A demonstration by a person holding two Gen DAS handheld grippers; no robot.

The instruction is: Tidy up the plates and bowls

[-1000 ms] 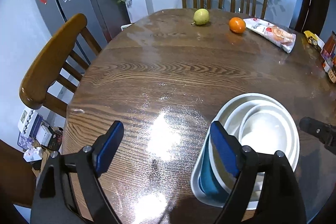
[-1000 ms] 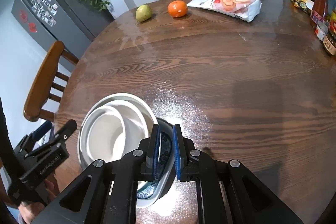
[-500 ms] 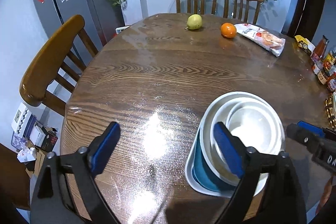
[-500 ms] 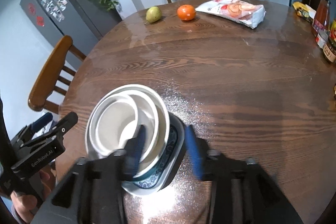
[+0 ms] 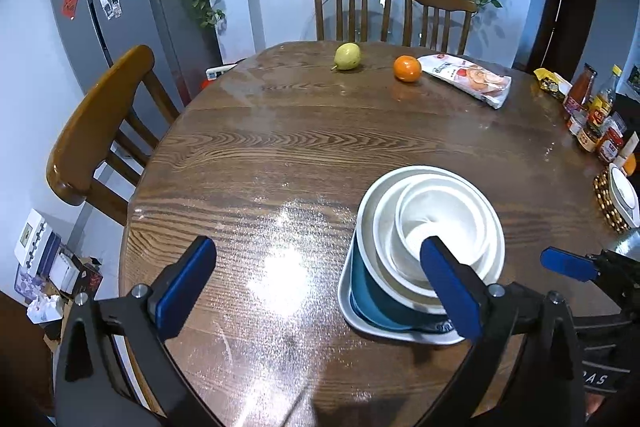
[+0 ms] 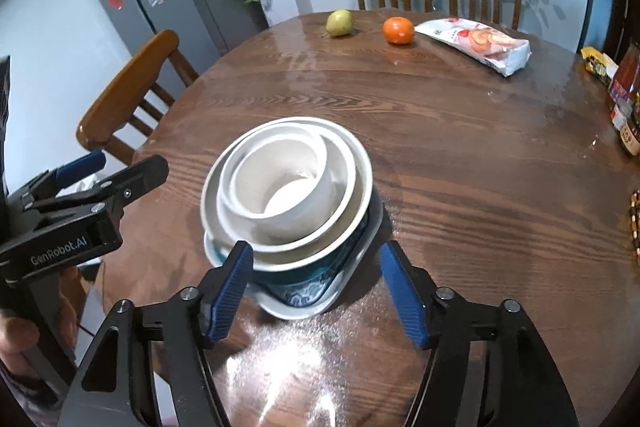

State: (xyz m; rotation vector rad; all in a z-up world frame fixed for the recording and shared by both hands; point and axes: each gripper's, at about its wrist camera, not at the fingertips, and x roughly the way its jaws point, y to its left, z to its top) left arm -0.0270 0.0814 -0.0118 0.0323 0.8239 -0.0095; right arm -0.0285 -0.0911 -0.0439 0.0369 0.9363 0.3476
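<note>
Two grippers hovered over a round wooden counter point(image 5: 280, 155), both with their blue pads apart and nothing clamped. On the left, the left gripper point(image 5: 316, 287) had its jaws spreading to nearly their widest over bare, glossy wood, with only its right pad overlapping the crockery in its own view. Just to its right sat the stack of bowls point(image 6: 286, 191): three white bowls nested one inside another, resting on a blue-patterned dish, all carried by a white plate point(image 6: 304, 307) near the counter's near edge. The right gripper point(image 6: 316, 297) faced that stack from the near side, its jaws widening, pads standing either side of the plate's rim without pressing on it. Across the counter, well apart from the stack, lay a pear point(image 5: 347, 56), an orange point(image 5: 407, 68) and a snack bag point(image 5: 466, 79), with bottles point(image 5: 596, 115) at the far right edge.
</note>
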